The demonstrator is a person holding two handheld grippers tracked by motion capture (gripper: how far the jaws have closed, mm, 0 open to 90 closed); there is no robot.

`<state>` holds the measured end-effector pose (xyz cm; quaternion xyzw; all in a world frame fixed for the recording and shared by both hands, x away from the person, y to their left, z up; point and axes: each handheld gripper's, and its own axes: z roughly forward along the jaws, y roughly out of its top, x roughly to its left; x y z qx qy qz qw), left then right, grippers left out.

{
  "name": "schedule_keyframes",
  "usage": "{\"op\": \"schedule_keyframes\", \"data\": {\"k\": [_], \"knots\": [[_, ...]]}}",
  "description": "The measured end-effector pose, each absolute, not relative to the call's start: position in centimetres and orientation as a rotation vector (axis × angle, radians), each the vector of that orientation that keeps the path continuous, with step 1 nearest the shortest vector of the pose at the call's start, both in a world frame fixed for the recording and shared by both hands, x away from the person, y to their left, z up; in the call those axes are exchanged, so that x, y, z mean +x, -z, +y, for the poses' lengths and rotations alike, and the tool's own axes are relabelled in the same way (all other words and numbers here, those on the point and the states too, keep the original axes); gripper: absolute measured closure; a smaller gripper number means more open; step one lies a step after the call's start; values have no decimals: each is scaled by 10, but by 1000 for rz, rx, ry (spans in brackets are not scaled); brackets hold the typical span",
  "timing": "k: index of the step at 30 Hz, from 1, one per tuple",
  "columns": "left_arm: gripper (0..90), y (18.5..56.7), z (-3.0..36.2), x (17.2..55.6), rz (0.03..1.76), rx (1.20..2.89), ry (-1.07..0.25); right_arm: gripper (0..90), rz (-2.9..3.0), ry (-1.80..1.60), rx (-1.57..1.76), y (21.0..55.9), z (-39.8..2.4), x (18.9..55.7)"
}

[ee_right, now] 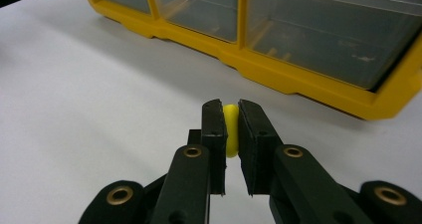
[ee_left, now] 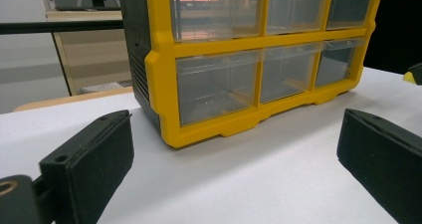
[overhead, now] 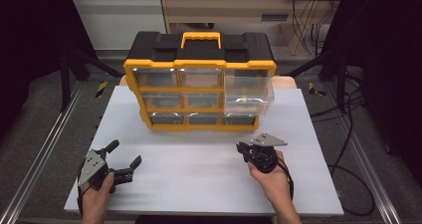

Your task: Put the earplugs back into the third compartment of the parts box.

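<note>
A yellow and black drawer cabinet with clear drawers stands at the back of the white board. Its upper right drawer is pulled out, with a small yellowish thing inside. My right gripper is in front of the cabinet's right side, shut on a small yellow piece that shows between its pads in the right gripper view. My left gripper rests at the board's front left, its jaws wide apart and empty. In the left gripper view the cabinet stands ahead.
Metal rails run along both sides of the board. Black cables lie on the grey floor at the right. A wooden bench and wall stand behind the cabinet.
</note>
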<state>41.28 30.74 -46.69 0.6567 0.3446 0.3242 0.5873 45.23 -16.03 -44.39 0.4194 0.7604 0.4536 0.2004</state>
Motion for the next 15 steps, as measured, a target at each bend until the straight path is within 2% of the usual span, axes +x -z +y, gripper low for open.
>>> {"op": "schedule_keyframes", "data": {"k": [15], "knots": [[10,465,309,413,807,1524,-757,819,2002,-1284,1254,440,-204,442]]}}
